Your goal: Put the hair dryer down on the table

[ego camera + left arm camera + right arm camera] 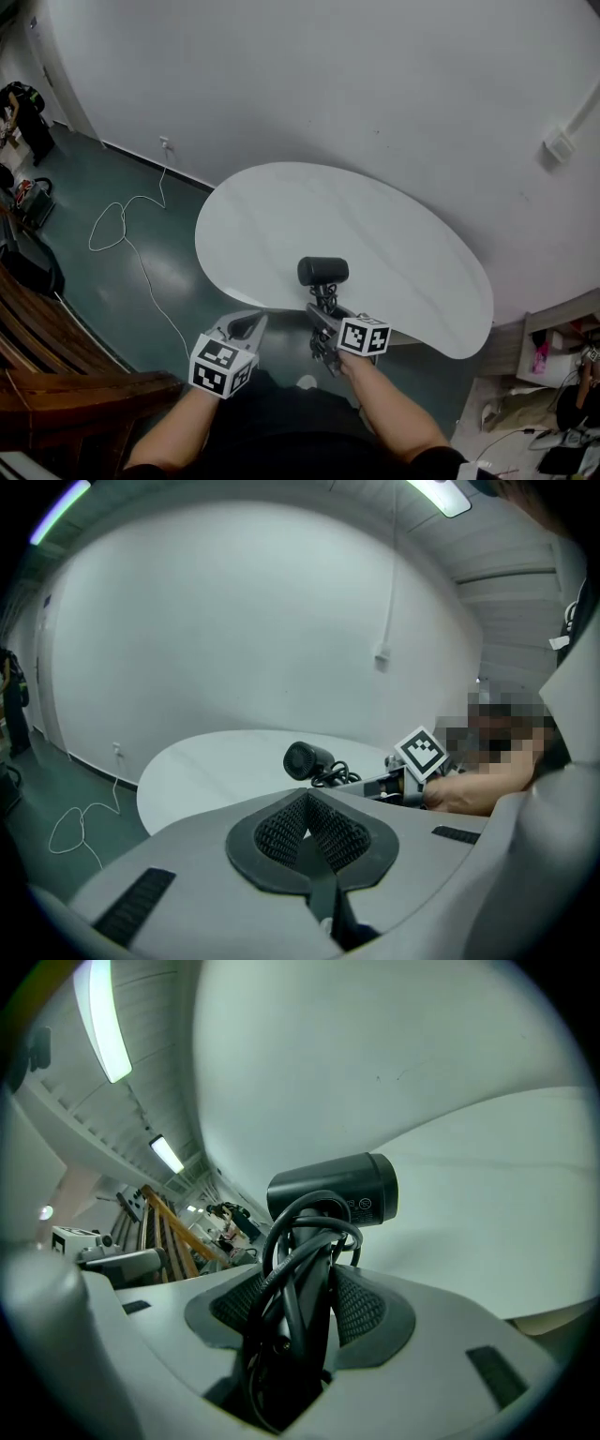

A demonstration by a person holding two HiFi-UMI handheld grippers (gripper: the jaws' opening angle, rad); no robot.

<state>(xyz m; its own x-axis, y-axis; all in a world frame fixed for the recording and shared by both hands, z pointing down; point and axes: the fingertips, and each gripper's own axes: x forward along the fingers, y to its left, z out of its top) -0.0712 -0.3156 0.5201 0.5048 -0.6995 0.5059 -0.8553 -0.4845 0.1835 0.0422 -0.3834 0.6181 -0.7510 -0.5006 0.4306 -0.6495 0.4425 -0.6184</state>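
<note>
1. The right tongs (323, 306) (302, 1283) are clamped on the hair dryer (322, 271) (339, 1191). Their ribbed dark pads (364, 1305) press on either side of its slim black handle.
2. The hair dryer stands handle-down in that grip. Its short barrel is drum-shaped and matt black, and it sits crosswise above the jaw tips with a small printed label on its side.
3. A glossy black cord (286, 1269) is wound in loose loops round the handle and is squeezed between the pads along with it.
4. The table (394, 234) (506, 1194) has a smooth, white top with a rounded, bean-like outline. It lies ahead of and below the right tongs, and the barrel hangs over its near edge. I cannot tell whether the dryer touches the top.
5. The left tongs (246, 324) (307, 829) are closed with nothing in them. The tips of the mesh-textured pads meet, leaving a teardrop-shaped hollow behind them.
6. The left tongs sit just beside the right pair, on their left. They are short of the table edge, over the dull green floor (141, 281).
7. From the left tongs, the dryer (305, 759) shows ahead and to the right. The right pair's cube (418, 752), with black-and-white square markers, is beyond it.
8. A thin white cable (122, 220) lies in curls on the floor, well to the left of both tongs. It runs to a socket (166, 143) low on the plain white wall (328, 84).
</note>
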